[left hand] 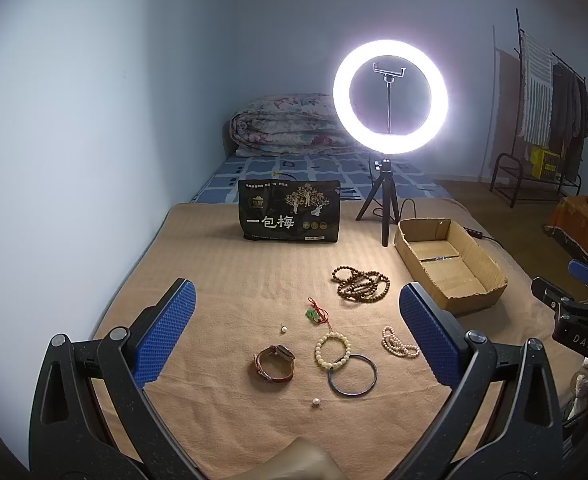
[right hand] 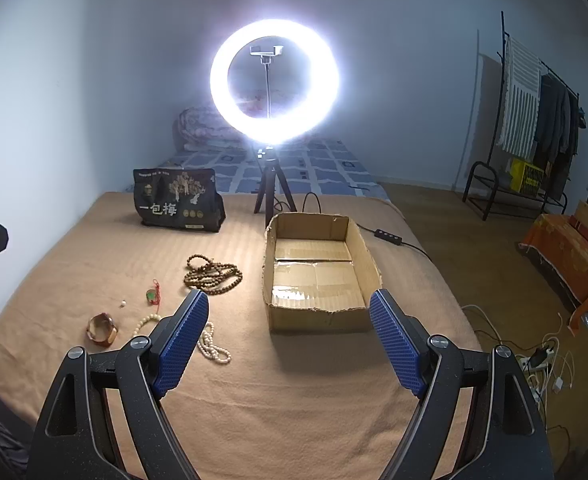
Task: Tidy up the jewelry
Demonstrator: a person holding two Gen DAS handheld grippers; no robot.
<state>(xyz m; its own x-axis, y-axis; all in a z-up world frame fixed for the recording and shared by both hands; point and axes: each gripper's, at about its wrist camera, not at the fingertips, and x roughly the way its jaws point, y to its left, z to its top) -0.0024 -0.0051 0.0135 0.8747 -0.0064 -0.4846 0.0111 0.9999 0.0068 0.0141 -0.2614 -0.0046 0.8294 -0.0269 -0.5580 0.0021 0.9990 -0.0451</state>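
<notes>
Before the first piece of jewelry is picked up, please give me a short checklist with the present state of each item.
1. Left tongs open, nothing between them: ok.
2. Right tongs open, nothing held: ok.
3. Cardboard box open on top, no jewelry inside: ok.
4. Dark bangle lies free of the cream bead bracelet: not ok, they overlap.
5. Brown bead strand untangled: not ok, heaped in loops.
6. Small loose pearl lies apart from everything: ok.

Both grippers share one build: the left gripper (left hand: pixel 294 336) and right gripper (right hand: pixel 290 340) have matte black angular arms with triangular cut-outs, round silver screws at the pivots, and blue, finely ribbed finger pads (left hand: pixel 166 332).
</notes>
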